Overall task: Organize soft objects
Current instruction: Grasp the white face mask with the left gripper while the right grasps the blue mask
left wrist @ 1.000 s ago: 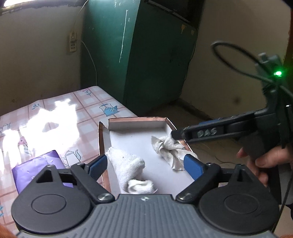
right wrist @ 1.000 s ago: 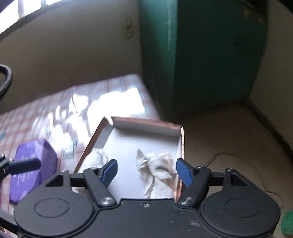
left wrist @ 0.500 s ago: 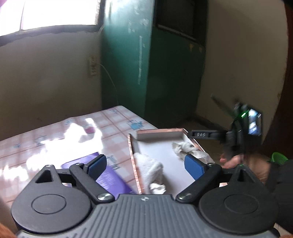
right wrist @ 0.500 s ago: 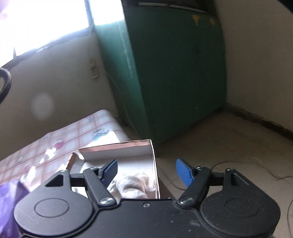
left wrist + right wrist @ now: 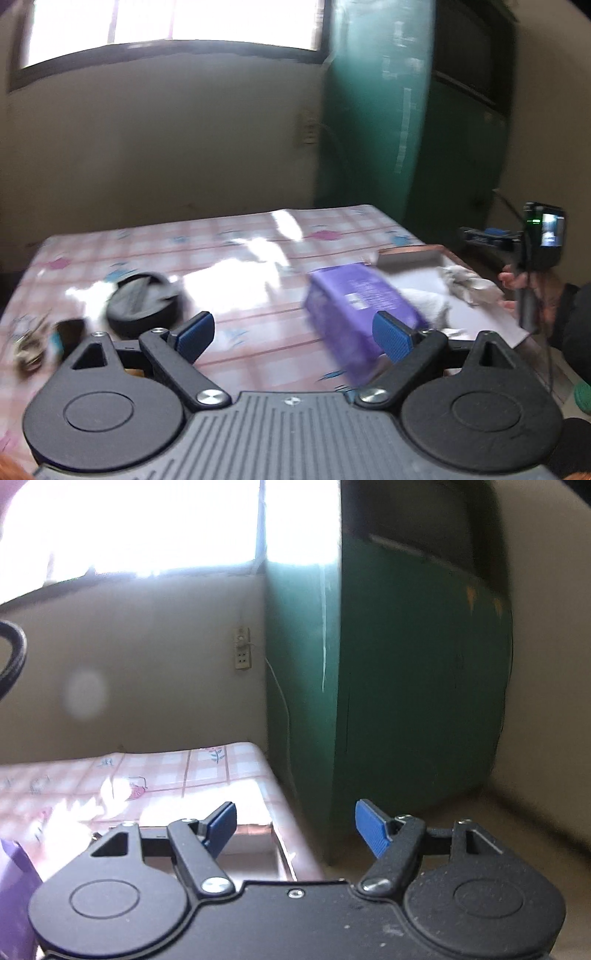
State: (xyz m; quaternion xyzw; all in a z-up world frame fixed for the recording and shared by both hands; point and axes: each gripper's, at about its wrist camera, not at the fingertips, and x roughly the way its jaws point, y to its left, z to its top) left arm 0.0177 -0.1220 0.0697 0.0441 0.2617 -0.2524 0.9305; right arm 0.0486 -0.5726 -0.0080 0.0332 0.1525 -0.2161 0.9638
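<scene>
Both grippers stand with their blue pads spread wide and nothing between them. From the left wrist view we see the left gripper (image 5: pixel 293 330) low in the frame over the pink checked tablecloth (image 5: pixel 229 254), its jaws apart; the purple packet (image 5: pixel 360 306) lies on the cloth right of centre, and its near end is covered by the right-hand pad (image 5: pixel 391 338), so we cannot tell whether pad and packet touch or merely overlap in the picture. Everything in this view is smeared by blur.

Right of the packet sits the shallow cardboard tray (image 5: pixel 406 254), partly hidden behind it. We make out one white cloth (image 5: pixel 428 301) just past the packet and a crumpled grey-white cloth (image 5: pixel 467 286) near the tray's right edge — both inside the tray, though their outlines run together. At the far right a hand (image 5: pixel 513 282) grips the handle of the right gripper (image 5: pixel 487 236), seen side-on and too small to read its jaws there.

At lower left a black round lid (image 5: pixel 142 304) lies on the cloth, and beside it a dark blurred clutter (image 5: pixel 40 343) we cannot identify.

In the right wrist view the right gripper (image 5: pixel 295 821) shows its jaws wide apart, aimed at the green cabinet (image 5: pixel 406 683) — only a corner of the tray (image 5: pixel 255 829) and a purple sliver of the packet (image 5: pixel 14 897) at the left edge show, the cloths hidden below the gripper body.
</scene>
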